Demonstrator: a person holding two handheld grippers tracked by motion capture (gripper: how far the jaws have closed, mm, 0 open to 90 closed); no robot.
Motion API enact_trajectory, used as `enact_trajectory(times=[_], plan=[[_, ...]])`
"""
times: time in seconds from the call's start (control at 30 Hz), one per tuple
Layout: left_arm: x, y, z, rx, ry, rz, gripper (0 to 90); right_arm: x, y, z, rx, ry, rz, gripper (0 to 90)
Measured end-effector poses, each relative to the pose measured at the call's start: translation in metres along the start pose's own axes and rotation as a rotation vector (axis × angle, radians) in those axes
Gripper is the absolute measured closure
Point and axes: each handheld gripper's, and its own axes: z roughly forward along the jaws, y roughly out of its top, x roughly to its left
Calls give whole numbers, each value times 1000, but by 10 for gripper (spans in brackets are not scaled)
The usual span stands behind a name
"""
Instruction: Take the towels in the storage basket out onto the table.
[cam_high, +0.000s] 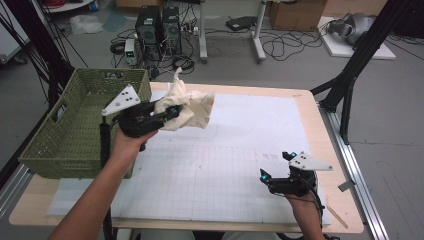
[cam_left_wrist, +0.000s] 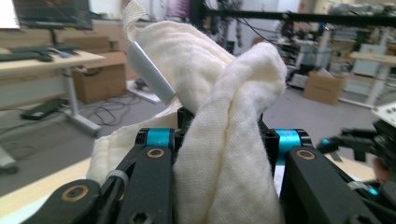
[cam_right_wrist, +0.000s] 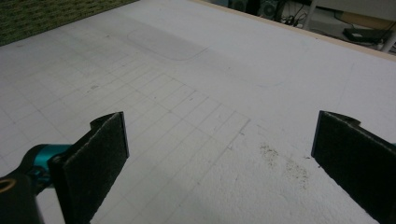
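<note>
A cream cloth (cam_high: 187, 106) is bunched up and held in the air above the table's back left, beside the green wicker basket (cam_high: 75, 125). My left gripper (cam_high: 170, 113) is shut on the cloth, and the person's hand wraps its handle. In the left gripper view the cloth (cam_left_wrist: 224, 140) fills the gap between the jaws and drapes forward over them, with a grey strip (cam_left_wrist: 150, 72) showing against it. My right gripper (cam_high: 276, 166) rests low over the white grid mat (cam_high: 220, 165) at the front right, open, with nothing between its pads (cam_right_wrist: 100, 154).
The basket stands on the table's left edge, its inside looking bare. The mat (cam_right_wrist: 187, 93) covers most of the wooden table. Black frame legs (cam_high: 350, 75) rise at the right. Computer towers (cam_high: 159, 30), cables and boxes lie on the floor behind.
</note>
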Motion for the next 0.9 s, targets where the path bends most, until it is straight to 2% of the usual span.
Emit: enact_trajectory(times=[0.1, 0.13, 0.17, 0.2, 0.23, 0.3, 0.4, 0.5, 0.53, 0.57, 0.6, 0.63, 0.67, 0.7, 0.73, 0.77, 0.8, 0.83, 0.9], plan=[[-5, -8, 9, 17, -24, -3, 682, 0, 0, 1, 1, 3, -1, 30], [-11, -17, 19, 33, -51, -5, 681, 0, -1, 1, 0, 3, -4, 30], [-11, -17, 19, 33, -51, -5, 681, 0, -1, 1, 0, 3, -4, 30], [-17, -26, 29, 49, -72, -11, 681, -1, 0, 1, 0, 3, -1, 30], [-17, -26, 29, 49, -72, -11, 681, -1, 0, 1, 0, 3, -1, 30], [-23, -37, 41, 69, -94, -2, 680, -1, 0, 1, 1, -1, -3, 30], [-32, -54, 57, 92, -121, -27, 678, -2, -1, 1, 5, -6, -1, 30], [-36, -62, 64, 98, -138, -38, 678, -2, -1, 1, 9, -9, -1, 30], [-41, -71, 71, 108, -166, -56, 676, -2, -2, 1, 7, -10, -2, 30], [-41, -71, 71, 108, -166, -56, 675, -2, -2, 1, 7, -10, -2, 30], [-46, -80, 78, 114, -199, -70, 674, -3, -2, 1, 13, -13, 1, 30], [-46, -80, 78, 114, -199, -70, 673, -3, -2, 1, 13, -13, 1, 30], [-51, -89, 84, 124, -217, -73, 672, -4, -3, 1, 12, -20, -2, 30], [-51, -89, 84, 124, -217, -73, 670, -4, -3, 1, 12, -20, -2, 30], [-53, -97, 91, 166, -212, -57, 667, -4, -3, 1, 18, -17, 11, 31], [-53, -97, 91, 166, -212, -57, 665, -4, -3, 1, 20, -14, 18, 30], [-50, -107, 96, 187, -196, -81, 665, -4, -3, 2, 20, -13, 20, 30], [-50, -107, 96, 187, -196, -81, 664, -4, -3, 2, 20, -13, 20, 30], [-46, -115, 99, 204, -166, -105, 664, -4, -3, 2, 24, -15, 21, 30]])
